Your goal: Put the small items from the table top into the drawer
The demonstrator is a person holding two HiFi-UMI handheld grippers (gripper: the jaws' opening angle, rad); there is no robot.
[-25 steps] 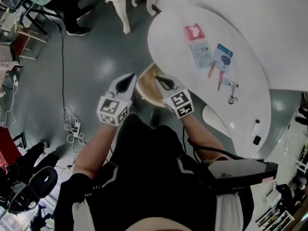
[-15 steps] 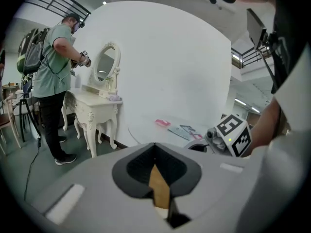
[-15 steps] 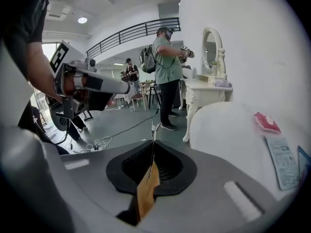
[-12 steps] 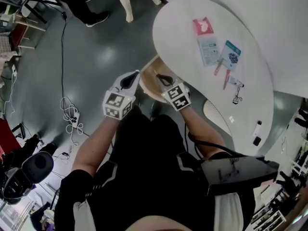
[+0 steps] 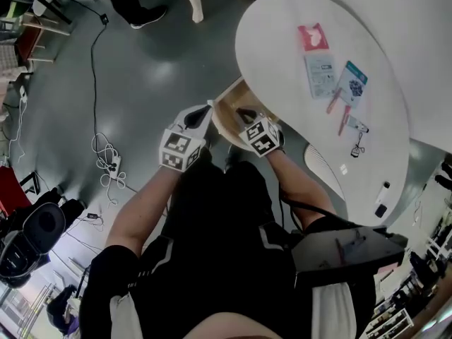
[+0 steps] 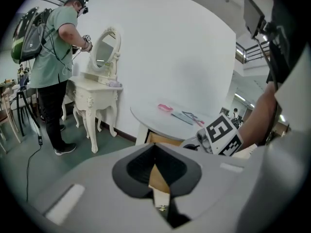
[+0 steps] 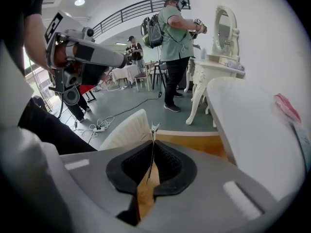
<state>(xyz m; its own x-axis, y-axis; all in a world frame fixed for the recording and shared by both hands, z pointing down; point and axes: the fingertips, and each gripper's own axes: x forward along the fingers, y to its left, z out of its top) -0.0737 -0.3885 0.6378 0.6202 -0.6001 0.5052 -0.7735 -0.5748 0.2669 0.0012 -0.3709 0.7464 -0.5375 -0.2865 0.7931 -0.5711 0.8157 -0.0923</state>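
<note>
Both grippers sit closer to the drawer (image 5: 232, 106) than a second ago, and the right gripper (image 5: 244, 112) now pokes over its open wooden inside. The left gripper (image 5: 209, 107) hangs just left of the drawer's edge, above the grey floor.

Tongs on both are clenched with nothing pinched in them. The left gripper's own view shows its jaws pressed together, and it's the same for the right one (only a thin seam between them).

None of the small stuff is in the drawer yet. It's all on the white table (image 5: 282, 20), right of the drawer: a pink packet (image 5: 312, 35) farthest away, then a pale packet (image 5: 321, 73), a blue card (image 5: 351, 83), two pink sticks (image 5: 339, 111), a small tube (image 5: 357, 124) and a looped metal tool (image 5: 358, 147) nearer.
</note>
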